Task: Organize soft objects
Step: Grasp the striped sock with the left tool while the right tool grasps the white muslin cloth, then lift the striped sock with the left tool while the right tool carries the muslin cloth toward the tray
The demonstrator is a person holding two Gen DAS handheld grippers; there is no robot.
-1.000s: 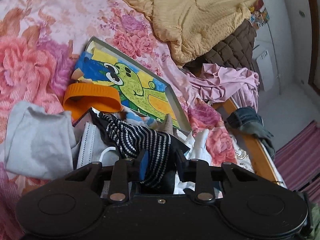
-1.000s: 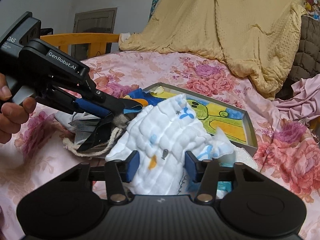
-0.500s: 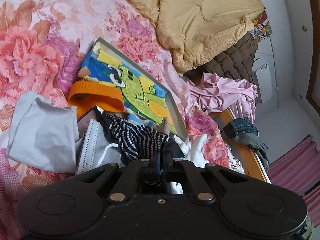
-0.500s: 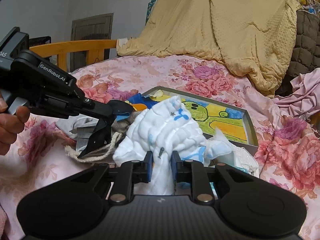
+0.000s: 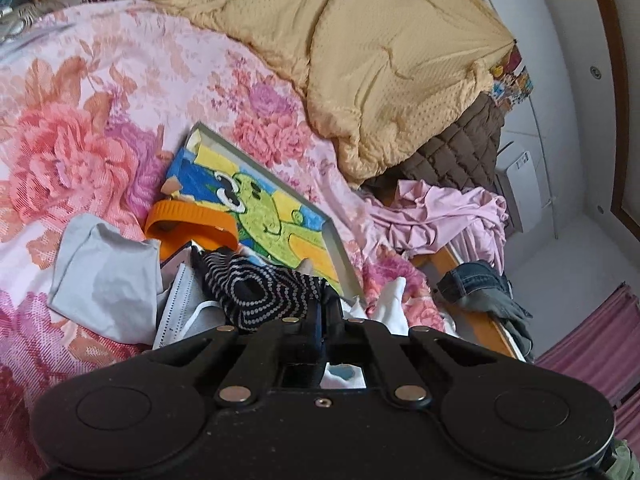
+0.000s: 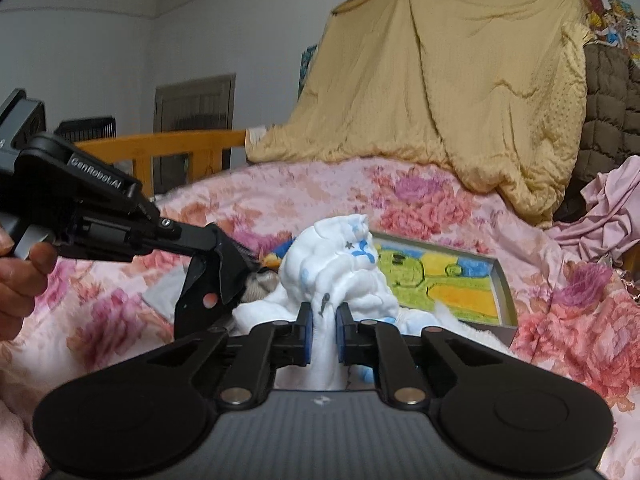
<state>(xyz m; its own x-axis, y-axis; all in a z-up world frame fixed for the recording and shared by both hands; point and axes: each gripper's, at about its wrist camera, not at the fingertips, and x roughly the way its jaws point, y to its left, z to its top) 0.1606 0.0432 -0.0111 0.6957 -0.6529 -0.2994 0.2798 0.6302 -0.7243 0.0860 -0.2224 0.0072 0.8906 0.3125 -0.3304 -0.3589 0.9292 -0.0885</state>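
Where fingers pinch, white cloth (image 6: 340,276) fills right hand-held gripper (image 6: 323,334).

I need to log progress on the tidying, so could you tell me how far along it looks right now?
Nothing looks sorted yet. In hand: the left gripper is shut on the black dotted cloth, and the right gripper is shut on the white printed cloth. Left: the grey cloth, face mask and orange band lie heaped beside the picture tray.
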